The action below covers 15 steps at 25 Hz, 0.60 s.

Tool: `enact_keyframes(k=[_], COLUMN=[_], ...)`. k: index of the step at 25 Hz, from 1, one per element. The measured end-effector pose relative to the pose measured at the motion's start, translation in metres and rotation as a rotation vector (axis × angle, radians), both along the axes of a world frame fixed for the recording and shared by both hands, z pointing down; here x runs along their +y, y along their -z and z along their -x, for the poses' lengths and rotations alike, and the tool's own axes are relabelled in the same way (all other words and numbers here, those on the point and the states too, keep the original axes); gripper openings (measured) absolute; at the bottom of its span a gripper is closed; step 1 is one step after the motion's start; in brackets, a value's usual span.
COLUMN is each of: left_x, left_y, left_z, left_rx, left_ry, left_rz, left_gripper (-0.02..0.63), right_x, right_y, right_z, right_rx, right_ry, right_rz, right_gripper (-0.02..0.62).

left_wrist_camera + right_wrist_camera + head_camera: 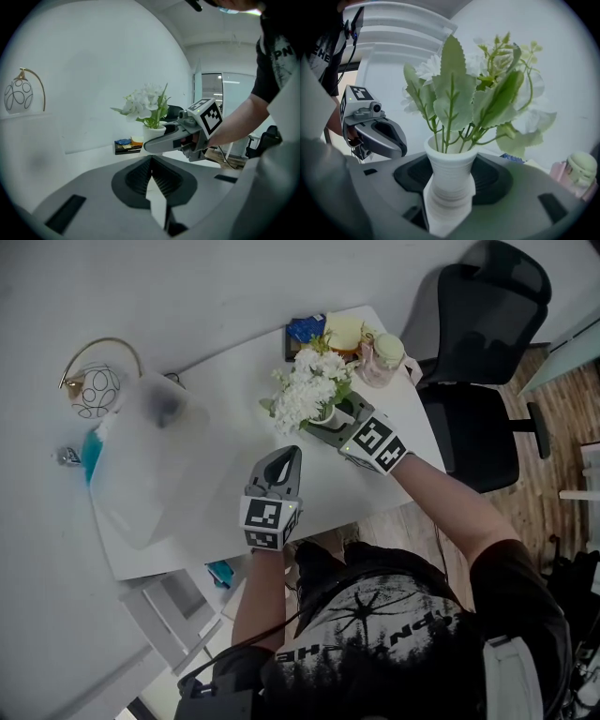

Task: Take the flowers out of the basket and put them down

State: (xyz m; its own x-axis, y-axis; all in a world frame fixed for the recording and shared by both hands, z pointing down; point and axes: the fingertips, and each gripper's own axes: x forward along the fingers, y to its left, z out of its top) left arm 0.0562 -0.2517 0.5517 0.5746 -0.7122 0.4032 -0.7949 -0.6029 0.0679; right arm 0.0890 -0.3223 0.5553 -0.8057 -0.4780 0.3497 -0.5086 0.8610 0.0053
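Right gripper (451, 182) clamps the white vase (449, 171) just under its flared rim. The flowers (309, 385) look light but top-heavy, the vase stiff, maybe brittle. Left gripper (151, 174) hangs closed, empty.

White table (225, 418), snack tray (126, 151) (far corner), pink jar (375, 371)

The right gripper (336, 420) is clasping the white vase (322, 412) of white flowers (307, 385) over the white table (225, 381). The left gripper (288, 454), its jaws pressed together, is hovering just left of the vase on the person's side, pointing toward it. A pink jar (382, 360) is standing just right of the vase, and a black office chair (480, 381) is sitting farther right.
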Motion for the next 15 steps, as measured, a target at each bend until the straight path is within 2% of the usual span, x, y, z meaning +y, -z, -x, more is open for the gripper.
enact_keyframes(k=[6,15], left_x=[0.0033,0.0096], left_y=[-0.0073,-0.0100], left_z=[-0.0044,-0.0065], left_rx=[0.007,0.019], left_ry=[-0.009,-0.006], left_rz=[0.016,0.025], left_gripper=[0.011,0.011], right_x=[-0.0061,-0.0063], right_y=[0.0011,-0.0001], right_z=[0.0052,0.0061], right_rx=[-0.056,-0.067], right_ry=[-0.031,-0.061], right_rz=[-0.018,-0.011], right_gripper=[0.250,0.250])
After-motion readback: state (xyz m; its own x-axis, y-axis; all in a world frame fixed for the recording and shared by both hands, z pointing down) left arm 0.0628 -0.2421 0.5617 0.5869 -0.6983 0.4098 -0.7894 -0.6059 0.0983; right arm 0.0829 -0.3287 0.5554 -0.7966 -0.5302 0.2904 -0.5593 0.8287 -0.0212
